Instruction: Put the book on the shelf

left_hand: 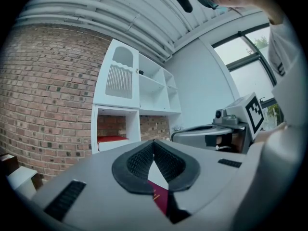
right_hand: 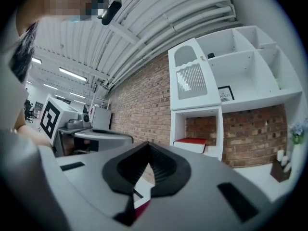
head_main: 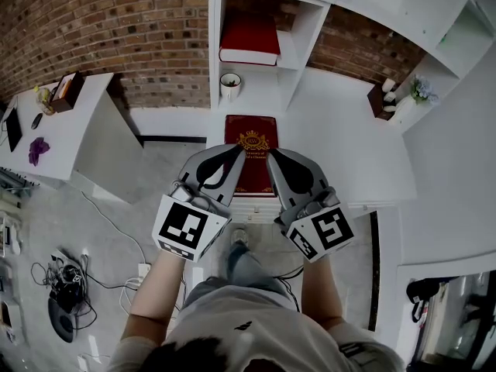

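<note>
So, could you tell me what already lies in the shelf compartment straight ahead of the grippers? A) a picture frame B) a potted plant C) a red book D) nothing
C: a thick red book lies flat in that compartment, while a second red book lies on the counter below.
</note>
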Demonstrator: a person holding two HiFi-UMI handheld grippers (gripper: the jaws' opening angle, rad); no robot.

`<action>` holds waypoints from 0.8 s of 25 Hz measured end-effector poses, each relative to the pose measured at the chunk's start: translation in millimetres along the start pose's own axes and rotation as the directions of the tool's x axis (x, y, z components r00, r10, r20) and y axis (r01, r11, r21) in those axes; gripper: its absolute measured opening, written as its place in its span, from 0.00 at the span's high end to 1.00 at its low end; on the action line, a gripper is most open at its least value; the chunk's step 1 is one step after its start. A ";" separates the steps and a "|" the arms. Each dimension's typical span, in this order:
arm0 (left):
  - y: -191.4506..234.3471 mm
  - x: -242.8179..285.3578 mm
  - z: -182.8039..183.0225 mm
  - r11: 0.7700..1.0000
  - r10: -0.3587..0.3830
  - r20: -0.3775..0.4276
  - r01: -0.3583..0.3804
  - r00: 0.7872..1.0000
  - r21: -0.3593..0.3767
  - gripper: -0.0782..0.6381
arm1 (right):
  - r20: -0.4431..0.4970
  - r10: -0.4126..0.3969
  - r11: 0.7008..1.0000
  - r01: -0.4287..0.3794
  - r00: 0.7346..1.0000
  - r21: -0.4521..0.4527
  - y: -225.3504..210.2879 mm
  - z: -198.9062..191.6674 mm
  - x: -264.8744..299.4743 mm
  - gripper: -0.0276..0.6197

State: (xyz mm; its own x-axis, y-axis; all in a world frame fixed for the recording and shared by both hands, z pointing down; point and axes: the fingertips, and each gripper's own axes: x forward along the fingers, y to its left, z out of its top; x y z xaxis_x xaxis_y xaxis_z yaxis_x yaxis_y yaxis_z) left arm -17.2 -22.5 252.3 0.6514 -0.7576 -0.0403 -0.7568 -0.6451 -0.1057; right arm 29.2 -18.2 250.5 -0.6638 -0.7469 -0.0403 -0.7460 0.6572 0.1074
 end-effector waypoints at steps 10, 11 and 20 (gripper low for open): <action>2.5 -2.6 0.4 1.000 0.004 -0.001 -0.004 1.000 0.002 0.87 | 0.005 0.007 1.000 -0.007 1.000 -0.006 3.1 2.7 2.9 0.94; 2.6 -2.8 0.6 1.000 0.003 -0.001 -0.003 1.000 0.003 0.87 | 0.004 0.009 1.000 -0.009 1.000 -0.006 3.5 2.7 3.4 0.94; 4.1 -3.8 -0.1 1.000 0.005 -0.005 -0.005 1.000 0.000 0.87 | 0.004 0.015 1.000 -0.015 1.000 -0.012 5.5 2.6 4.9 0.94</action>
State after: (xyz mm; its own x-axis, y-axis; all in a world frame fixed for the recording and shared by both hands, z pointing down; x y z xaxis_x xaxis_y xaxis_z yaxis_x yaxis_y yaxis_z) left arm -22.8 -22.3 252.0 0.6470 -0.7616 -0.0363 -0.7604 -0.6410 -0.1050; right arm 21.7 -18.0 248.3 -0.6754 -0.7362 -0.0424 -0.7350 0.6674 0.1195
